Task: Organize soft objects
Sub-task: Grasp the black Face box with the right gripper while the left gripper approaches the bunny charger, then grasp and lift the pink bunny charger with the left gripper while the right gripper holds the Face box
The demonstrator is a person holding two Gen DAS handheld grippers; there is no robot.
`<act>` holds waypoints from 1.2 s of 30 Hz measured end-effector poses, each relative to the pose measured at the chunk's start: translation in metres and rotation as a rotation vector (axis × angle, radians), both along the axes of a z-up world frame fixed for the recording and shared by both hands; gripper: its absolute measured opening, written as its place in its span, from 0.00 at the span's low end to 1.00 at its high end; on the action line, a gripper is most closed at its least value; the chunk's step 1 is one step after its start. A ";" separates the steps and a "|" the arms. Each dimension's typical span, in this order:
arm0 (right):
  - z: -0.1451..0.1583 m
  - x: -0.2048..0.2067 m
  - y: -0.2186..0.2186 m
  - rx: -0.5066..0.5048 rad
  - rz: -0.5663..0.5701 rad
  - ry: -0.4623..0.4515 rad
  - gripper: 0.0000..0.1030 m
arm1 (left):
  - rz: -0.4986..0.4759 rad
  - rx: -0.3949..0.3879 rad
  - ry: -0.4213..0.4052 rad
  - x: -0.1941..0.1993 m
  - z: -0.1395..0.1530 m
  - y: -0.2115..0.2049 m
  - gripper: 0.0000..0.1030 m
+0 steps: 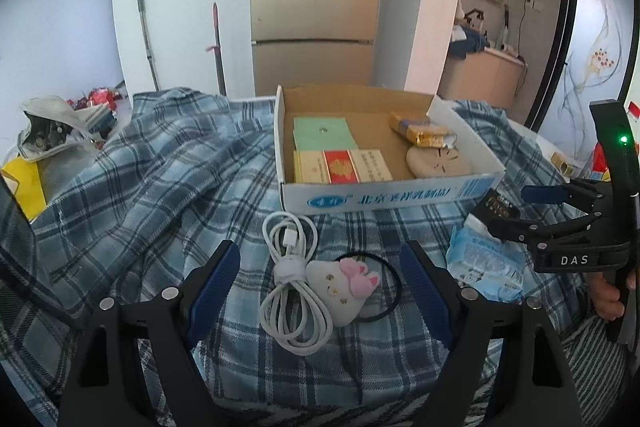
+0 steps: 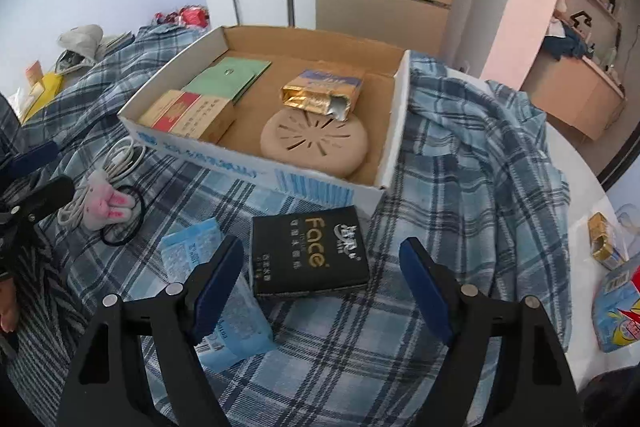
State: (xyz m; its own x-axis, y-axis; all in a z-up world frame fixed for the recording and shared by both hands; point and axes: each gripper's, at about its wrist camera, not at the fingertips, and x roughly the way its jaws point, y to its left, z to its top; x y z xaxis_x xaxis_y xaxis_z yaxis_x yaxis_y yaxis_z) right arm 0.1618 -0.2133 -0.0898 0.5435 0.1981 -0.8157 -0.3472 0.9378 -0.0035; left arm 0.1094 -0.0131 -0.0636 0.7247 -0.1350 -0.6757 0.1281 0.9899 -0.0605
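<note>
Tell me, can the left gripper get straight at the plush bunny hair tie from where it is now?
Probably yes. The left gripper is open with the plush bunny hair tie between its fingers, nothing above it. The coiled white cable lies against the plush, so it may get pinched too.

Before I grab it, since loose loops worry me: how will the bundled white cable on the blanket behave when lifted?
The white cable is probably floppy and light: its thin coils are bound by a single strap at the middle, so the loops on either side may sag or swing. It touches the plush hair tie, which might get dragged along. On the soft plaid blanket it should not roll.
</note>
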 end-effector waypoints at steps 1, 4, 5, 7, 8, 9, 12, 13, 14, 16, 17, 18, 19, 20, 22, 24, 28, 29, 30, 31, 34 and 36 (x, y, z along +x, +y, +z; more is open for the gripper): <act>-0.002 0.001 0.002 -0.005 0.006 0.008 0.75 | 0.000 0.003 0.007 0.001 -0.001 -0.001 0.79; -0.007 0.003 0.005 -0.021 0.011 0.035 0.74 | -0.003 0.010 0.028 0.003 -0.003 -0.002 0.75; -0.008 0.003 0.005 -0.022 0.013 0.045 0.74 | -0.005 0.011 0.029 0.003 -0.004 -0.002 0.75; -0.010 0.004 0.006 -0.031 0.008 0.056 0.69 | -0.009 0.011 0.029 0.003 -0.004 -0.003 0.75; -0.010 0.004 0.006 -0.032 0.008 0.057 0.66 | -0.012 0.009 0.029 0.002 -0.003 -0.003 0.75; -0.010 0.004 0.006 -0.033 0.009 0.056 0.62 | -0.020 0.007 0.026 0.002 -0.003 -0.003 0.75; -0.006 0.002 0.005 -0.034 0.005 0.029 0.61 | -0.054 0.017 0.024 0.001 -0.003 -0.009 0.68; -0.003 0.000 0.004 -0.035 0.002 0.013 0.61 | -0.065 0.027 0.029 0.001 -0.004 -0.012 0.65; 0.000 -0.003 0.005 -0.043 -0.006 -0.009 0.61 | -0.075 0.037 0.038 0.002 -0.005 -0.015 0.62; 0.011 -0.014 0.005 -0.071 -0.028 -0.076 0.61 | -0.071 0.048 0.064 0.006 -0.009 -0.016 0.55; 0.018 -0.020 0.005 -0.068 -0.028 -0.108 0.61 | -0.073 0.044 0.077 0.008 -0.011 -0.015 0.49; 0.025 -0.028 0.005 -0.049 -0.019 -0.144 0.61 | -0.078 0.037 0.084 0.009 -0.012 -0.015 0.48; 0.031 -0.034 0.005 -0.028 -0.009 -0.170 0.61 | -0.085 0.032 0.087 0.009 -0.012 -0.015 0.48; 0.036 -0.039 0.007 -0.008 0.000 -0.191 0.61 | -0.089 0.032 0.090 0.009 -0.013 -0.016 0.48; 0.044 -0.047 0.009 0.027 0.023 -0.224 0.61 | -0.097 0.042 0.104 0.011 -0.015 -0.018 0.47; 0.047 -0.054 0.014 0.041 0.050 -0.249 0.61 | -0.106 0.058 0.123 0.012 -0.018 -0.021 0.40; 0.043 -0.056 0.025 0.040 0.082 -0.238 0.61 | -0.095 0.069 0.134 0.014 -0.021 -0.021 0.34; 0.040 -0.056 0.027 0.037 0.089 -0.230 0.61 | -0.095 0.066 0.131 0.014 -0.021 -0.021 0.34; 0.037 -0.056 0.027 0.034 0.094 -0.223 0.61 | -0.092 0.064 0.130 0.014 -0.021 -0.020 0.34; 0.036 -0.055 0.028 0.033 0.096 -0.215 0.61 | -0.090 0.064 0.134 0.015 -0.021 -0.019 0.36; 0.031 -0.051 0.027 0.039 0.100 -0.191 0.61 | -0.093 0.071 0.133 0.015 -0.021 -0.021 0.48; 0.030 -0.050 0.026 0.041 0.093 -0.184 0.61 | -0.094 0.086 0.133 0.015 -0.021 -0.024 0.53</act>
